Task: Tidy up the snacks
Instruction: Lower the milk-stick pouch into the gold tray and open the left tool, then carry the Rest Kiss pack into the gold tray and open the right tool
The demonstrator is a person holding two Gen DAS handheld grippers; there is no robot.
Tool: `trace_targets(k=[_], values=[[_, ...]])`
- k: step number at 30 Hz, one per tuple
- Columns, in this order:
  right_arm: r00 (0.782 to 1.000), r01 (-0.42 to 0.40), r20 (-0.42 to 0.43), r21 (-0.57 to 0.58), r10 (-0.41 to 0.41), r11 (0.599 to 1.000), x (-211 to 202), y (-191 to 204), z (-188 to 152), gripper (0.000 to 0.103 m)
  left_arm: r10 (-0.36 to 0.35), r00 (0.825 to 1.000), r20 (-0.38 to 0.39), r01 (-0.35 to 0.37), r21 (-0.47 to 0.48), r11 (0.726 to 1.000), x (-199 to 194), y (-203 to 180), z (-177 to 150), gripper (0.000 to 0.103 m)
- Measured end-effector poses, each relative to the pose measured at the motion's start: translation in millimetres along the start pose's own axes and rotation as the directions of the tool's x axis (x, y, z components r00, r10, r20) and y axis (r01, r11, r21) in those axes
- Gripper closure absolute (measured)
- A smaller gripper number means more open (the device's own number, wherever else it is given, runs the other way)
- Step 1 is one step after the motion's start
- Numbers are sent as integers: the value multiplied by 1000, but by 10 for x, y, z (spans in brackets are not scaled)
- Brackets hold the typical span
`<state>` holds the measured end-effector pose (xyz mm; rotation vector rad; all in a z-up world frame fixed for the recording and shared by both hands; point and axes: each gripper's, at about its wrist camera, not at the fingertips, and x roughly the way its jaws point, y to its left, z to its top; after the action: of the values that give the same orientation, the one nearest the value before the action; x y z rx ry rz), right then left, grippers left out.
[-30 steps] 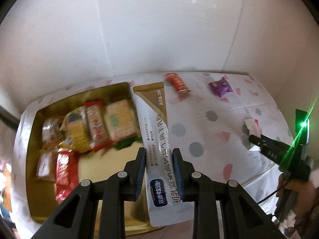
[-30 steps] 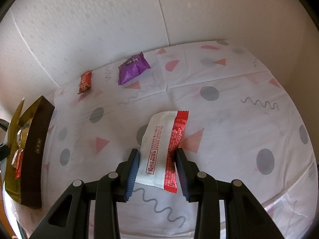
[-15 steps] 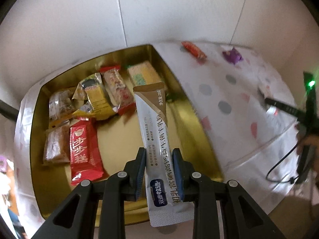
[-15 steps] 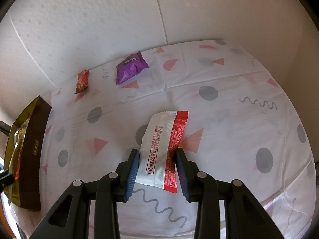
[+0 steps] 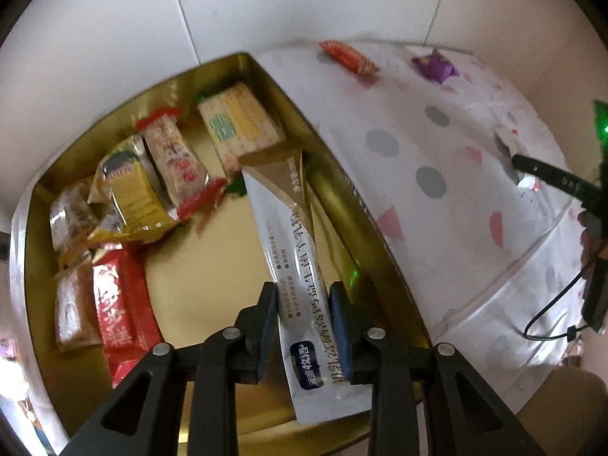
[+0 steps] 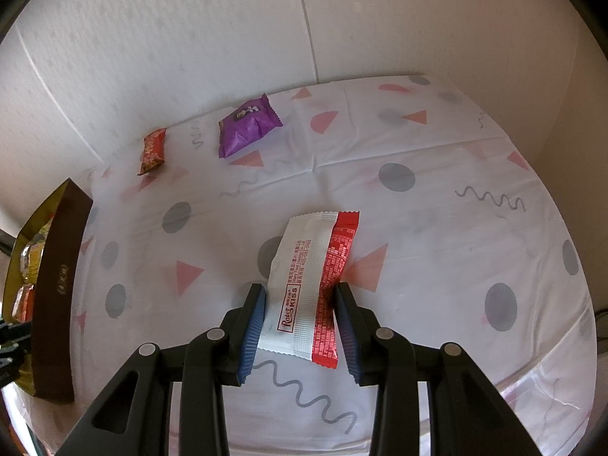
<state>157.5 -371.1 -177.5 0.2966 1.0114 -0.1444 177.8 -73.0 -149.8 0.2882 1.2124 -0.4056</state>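
My left gripper [image 5: 304, 296] is shut on a long white and gold stick sachet [image 5: 292, 250]. It holds the sachet over the right side of the gold tin [image 5: 342, 197], tip pointing at the far wall. Several wrapped snacks lie in the tin, among them a red packet [image 5: 117, 304] and a yellow cracker pack [image 5: 239, 125]. My right gripper [image 6: 298, 300] is shut on a white and red Ritter Kiss wrapper [image 6: 315, 277] that lies on the tablecloth. A purple snack bag [image 6: 247, 125] and a small red-orange candy [image 6: 152, 150] lie at the far side.
The tin's dark outer wall [image 6: 53, 288] stands at the left in the right wrist view. The patterned white tablecloth [image 6: 437, 235] covers the table up to white walls. The right gripper's body and cable [image 5: 570, 190] show at the right of the left wrist view.
My left gripper has carried the sachet left from the tablecloth edge to over the tin and lowered it toward the inside. My right gripper has stayed on the wrapper.
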Motion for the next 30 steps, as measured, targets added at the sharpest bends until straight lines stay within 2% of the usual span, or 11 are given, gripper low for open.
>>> trace_targets(k=[2, 3, 4, 6, 10, 15, 17, 18, 21, 27, 30], values=[[1000, 4, -4, -5, -4, 1000, 11, 7, 4, 65, -11, 1000, -9, 11, -7, 1000, -6, -6, -20, 69], [1000, 5, -5, -7, -6, 1000, 12, 6, 2, 65, -15, 1000, 0, 15, -8, 1000, -48, -9, -35, 60], [1000, 5, -5, -8, -5, 1000, 12, 2, 2, 65, -14, 1000, 7, 14, -11, 1000, -85, -5, -48, 46], [1000, 4, -3, -7, -4, 1000, 8, -3, -3, 65, -12, 999, 43, 13, -19, 1000, -200, 5, -70, 39], [1000, 6, -1, -6, -6, 1000, 11, -2, -13, 65, -3, 998, 67, 7, -64, 998, -293, 65, -79, 39], [1000, 12, -20, -24, -12, 1000, 16, 20, 14, 66, 8, 998, 64, 3, -173, 985, -307, 201, -104, 39], [1000, 11, -27, -31, -12, 999, 7, 33, 20, 67, 8, 996, 87, 9, -197, 980, -356, 216, -142, 37], [1000, 9, -27, -32, -10, 999, -5, 41, 18, 67, 12, 995, 96, 8, -207, 978, -375, 220, -153, 33], [1000, -16, -16, -35, 15, 999, -77, 100, 12, 67, 19, 990, 139, 18, -255, 967, -478, 276, -245, 29], [997, -81, 10, -83, 82, 993, -264, 373, 27, 67, 39, 985, 166, 18, -326, 945, -601, 412, -380, 28], [991, -128, 19, -94, 130, 987, -355, 541, 58, 67, 72, 981, 182, -3, -353, 936, -679, 499, -448, 26]])
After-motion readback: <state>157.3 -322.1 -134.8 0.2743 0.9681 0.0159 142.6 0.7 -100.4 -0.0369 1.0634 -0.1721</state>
